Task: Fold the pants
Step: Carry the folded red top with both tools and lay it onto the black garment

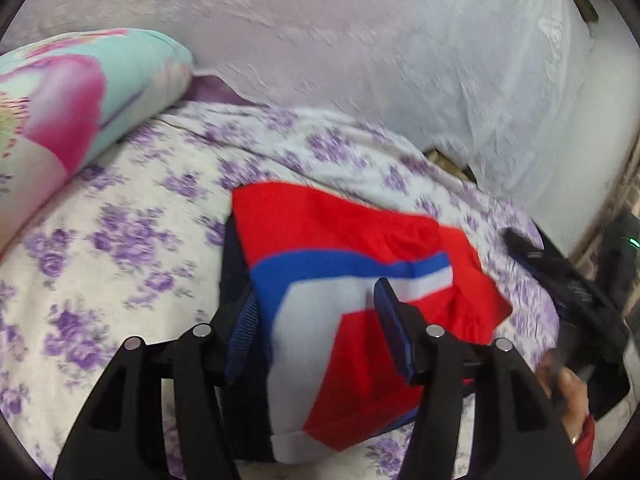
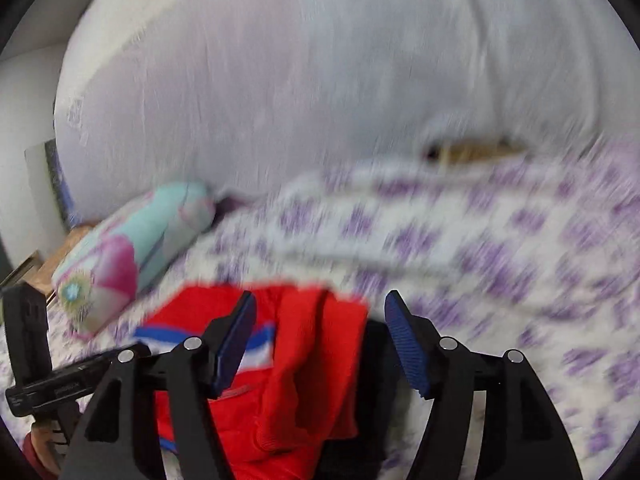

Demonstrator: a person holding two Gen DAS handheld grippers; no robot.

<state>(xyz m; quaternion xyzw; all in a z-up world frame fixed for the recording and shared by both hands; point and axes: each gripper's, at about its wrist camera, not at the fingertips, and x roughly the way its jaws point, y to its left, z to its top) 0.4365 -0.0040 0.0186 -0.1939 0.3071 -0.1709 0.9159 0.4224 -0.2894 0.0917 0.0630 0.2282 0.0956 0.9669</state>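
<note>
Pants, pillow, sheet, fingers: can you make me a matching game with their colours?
Things:
1. pants
2. pillow
3. bed sheet
4. finger pads

Colours:
A. white with purple flowers
B. dark blue
C. red with blue and white stripes
D. turquoise with a pink flower

Pairs: 1-C, 2-D, 3-A, 4-B

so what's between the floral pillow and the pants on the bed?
Nothing but flowered bedsheet. The left wrist view shows a bare stretch of it between the pillow and the red, white and blue pants; the two lie apart.
</note>
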